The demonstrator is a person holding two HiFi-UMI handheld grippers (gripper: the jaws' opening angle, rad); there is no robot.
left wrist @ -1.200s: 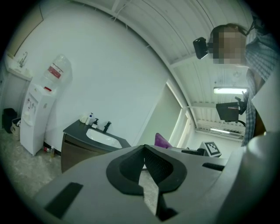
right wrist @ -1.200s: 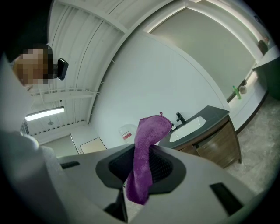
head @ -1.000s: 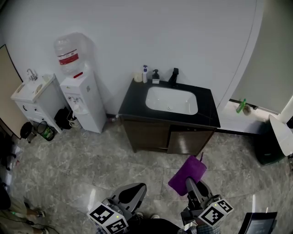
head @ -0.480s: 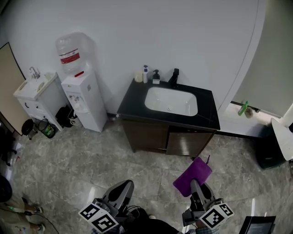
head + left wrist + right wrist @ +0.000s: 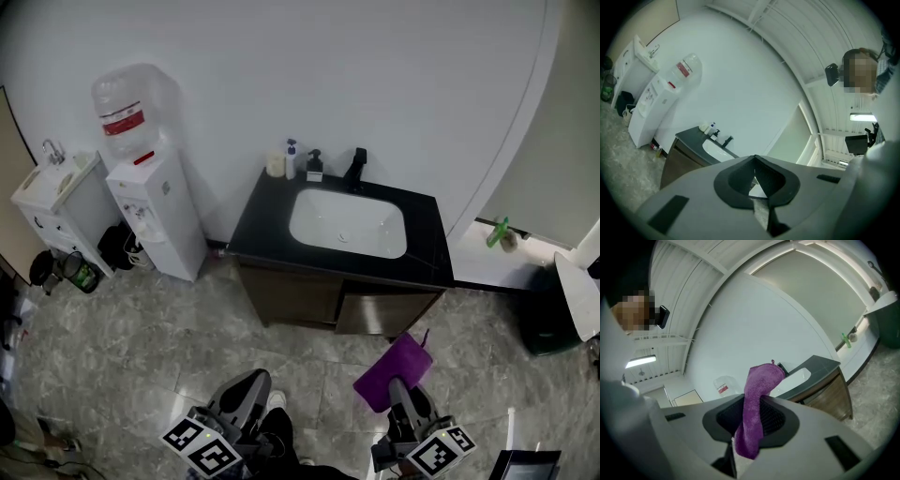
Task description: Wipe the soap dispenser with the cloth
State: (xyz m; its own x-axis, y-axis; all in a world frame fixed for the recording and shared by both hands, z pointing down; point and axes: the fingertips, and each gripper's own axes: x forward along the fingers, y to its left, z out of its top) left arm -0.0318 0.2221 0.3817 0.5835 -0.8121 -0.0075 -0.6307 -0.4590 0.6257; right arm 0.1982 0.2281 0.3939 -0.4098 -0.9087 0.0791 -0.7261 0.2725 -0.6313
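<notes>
The dark soap dispenser (image 5: 315,165) stands at the back of the black vanity counter (image 5: 427,253), between a white pump bottle (image 5: 291,157) and the black faucet (image 5: 355,166). In the left gripper view the soap dispenser (image 5: 716,132) is small and far off. My right gripper (image 5: 395,386) is low in the head view, over the floor in front of the vanity, shut on a purple cloth (image 5: 394,370). In the right gripper view, the cloth (image 5: 759,380) stands up out of the right gripper (image 5: 752,406). My left gripper (image 5: 255,382) is at the lower left, with the left gripper (image 5: 755,160) shut and holding nothing.
A white basin (image 5: 347,223) is set in the counter, and a cream cup (image 5: 275,165) stands at its back left. A water cooler (image 5: 155,211) and a small white sink cabinet (image 5: 52,197) stand to the left. A green bottle (image 5: 495,232) and a dark bin (image 5: 548,305) are at the right.
The view has moved a little nearer the vanity. My left gripper dropped lower and leftward. My right gripper shifted slightly right, still holding the cloth.
</notes>
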